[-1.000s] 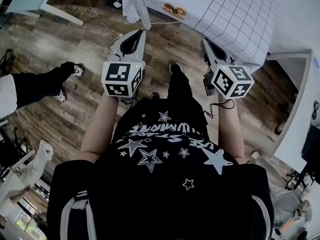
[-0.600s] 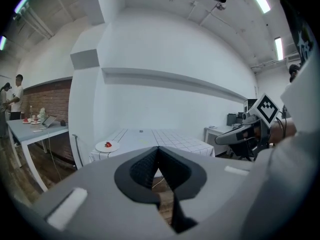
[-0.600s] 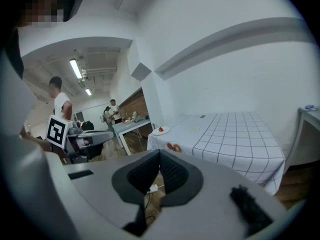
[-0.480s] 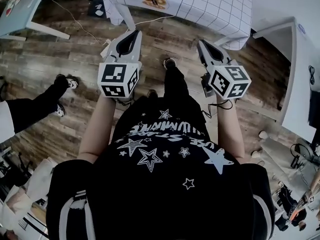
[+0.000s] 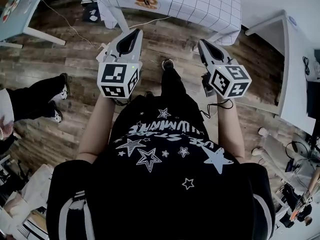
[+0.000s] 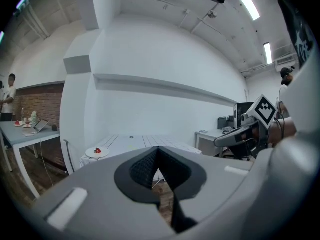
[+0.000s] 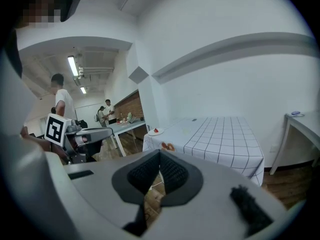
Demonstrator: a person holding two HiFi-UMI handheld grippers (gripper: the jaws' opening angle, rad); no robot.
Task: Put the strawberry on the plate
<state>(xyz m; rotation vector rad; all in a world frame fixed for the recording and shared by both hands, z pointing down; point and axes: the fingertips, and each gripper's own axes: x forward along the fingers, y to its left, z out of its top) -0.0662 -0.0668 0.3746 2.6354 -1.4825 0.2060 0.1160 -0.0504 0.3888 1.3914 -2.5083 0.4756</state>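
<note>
- While both are closed tight on nothing, the left hand-held gripper (image 6: pixel 158 150) and right hand-held gripper (image 7: pixel 160 154) point toward the table (image 7: pixel 220 139).
- The strawberry (image 6: pixel 98 150) sits on the plate (image 6: pixel 90 154) at its corner, well ahead, likely nearer the left.

readable text: none | black shirt (image 5: pixel 165 154): white lettering, upside down, too warped to read

The left forearm (image 5: pixel 97 129) and right forearm (image 5: pixel 231 130) reach forward, side by side and apart. The left tool (image 5: pixel 136 32) and right tool (image 5: pixel 202 43) point ahead, tipped slightly down, each with jaws pressed together, nothing between them.
</note>
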